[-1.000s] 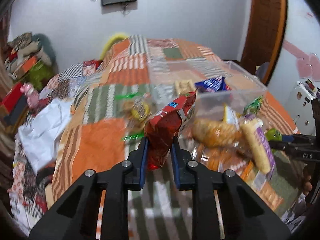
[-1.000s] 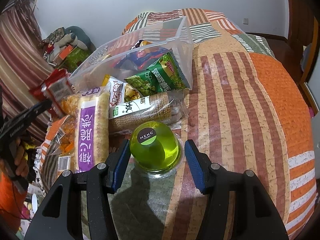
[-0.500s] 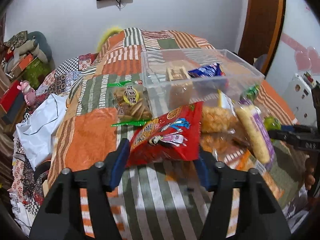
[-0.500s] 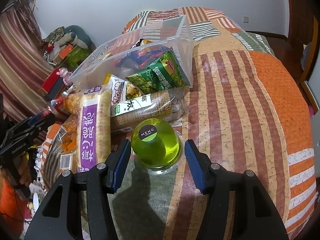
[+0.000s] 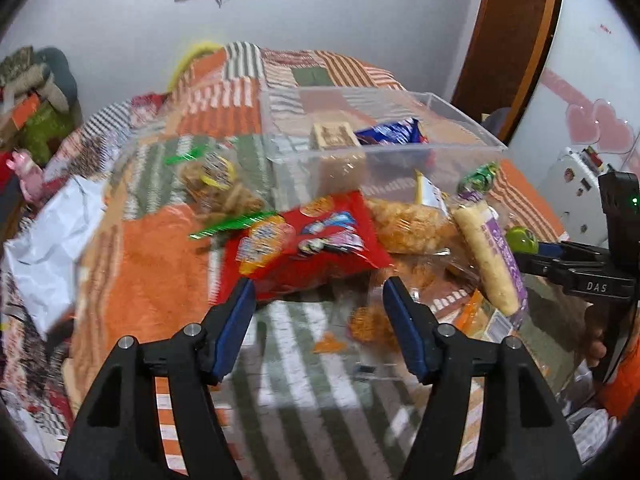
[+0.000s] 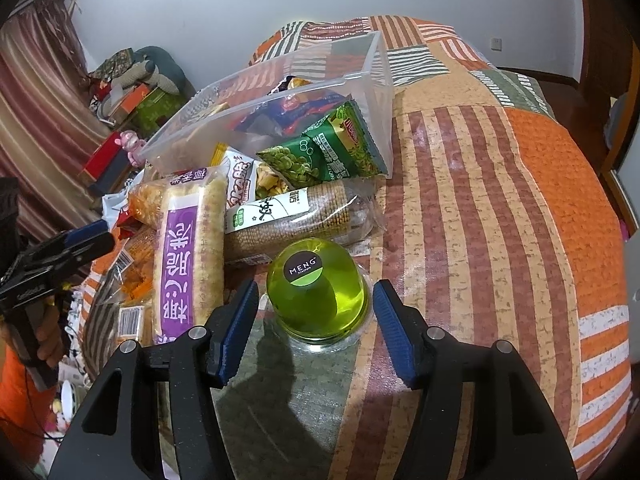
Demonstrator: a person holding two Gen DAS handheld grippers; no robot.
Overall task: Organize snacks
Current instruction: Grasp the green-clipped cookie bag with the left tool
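- L wrist view: left gripper now spread wide, empty; a sec ago clamped on red snack bag, w/ bag upright between pads.
- Red snack bag now lying flat on patchwork bedspread, just ahead of fingertips, up against front wall of clear plastic bin – outside it, not in.
- Frame blurred, so prob. mid-motion; can't tell if pads touch bag.
- Inside bin: blue packet + a tan one. Beside red bag: orange puffs bag, purple-label rice roll.
- Means: release done but bag short of bin → likely needs re-grab or nudge over the rim; task barely advanced on this side.
- R wrist view: right gripper wide, straddling green jelly cup, which stands on the bedspread; gaps visible both sides, no squeeze yet. Same pose as a sec ago, only slightly nearer.
- Pile past cup: corn-cob pack, green pea bags leaning on bin's near wall.
- Judgement: jelly cup next to go in; most snacks still outside bin, early stage.
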